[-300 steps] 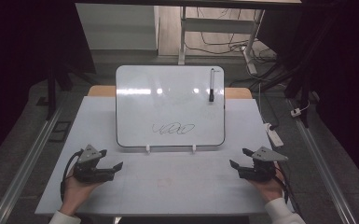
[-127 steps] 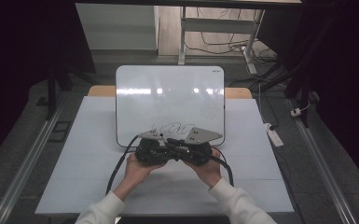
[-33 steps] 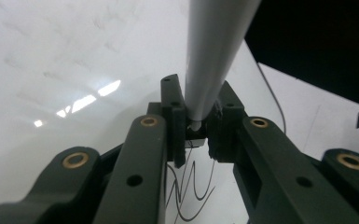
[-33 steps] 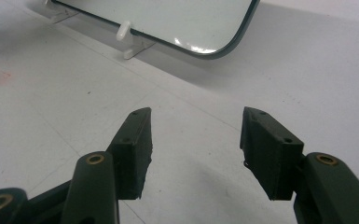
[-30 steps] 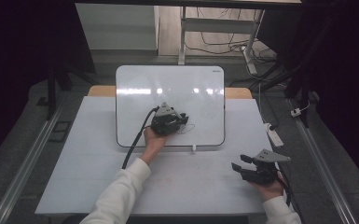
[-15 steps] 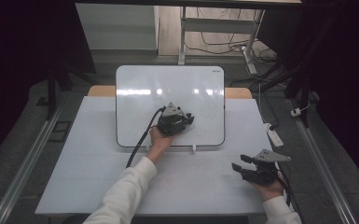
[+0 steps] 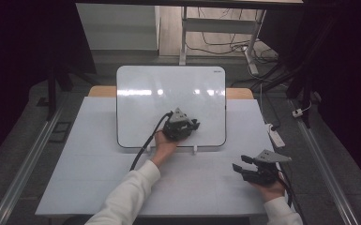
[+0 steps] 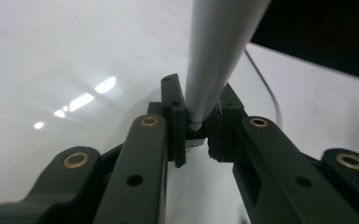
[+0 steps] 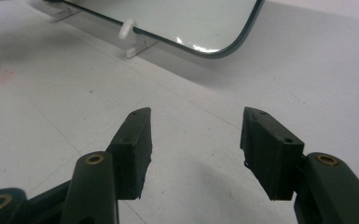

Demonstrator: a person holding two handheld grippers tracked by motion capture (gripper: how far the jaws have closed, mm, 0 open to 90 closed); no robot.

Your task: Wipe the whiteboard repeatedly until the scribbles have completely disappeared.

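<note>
Whiteboard (image 7: pixel 169 93): one; left tool (image 8: pixel 198 133) clamps one marker (image 8: pixel 217 56); right tool (image 9: pixel 196 140) gapes.

- White table (image 7: pixel 94 187): carries a sheet surface; a wooden strip (image 7: pixel 98 90) shows at its far edge.
- White power strip (image 7: pixel 277 136): lies on the floor, just beside the table's right edge.
- Cables (image 7: pixel 225 44): lie on the floor beyond the far edge, around a white stand's legs (image 7: pixel 184 33).
</note>
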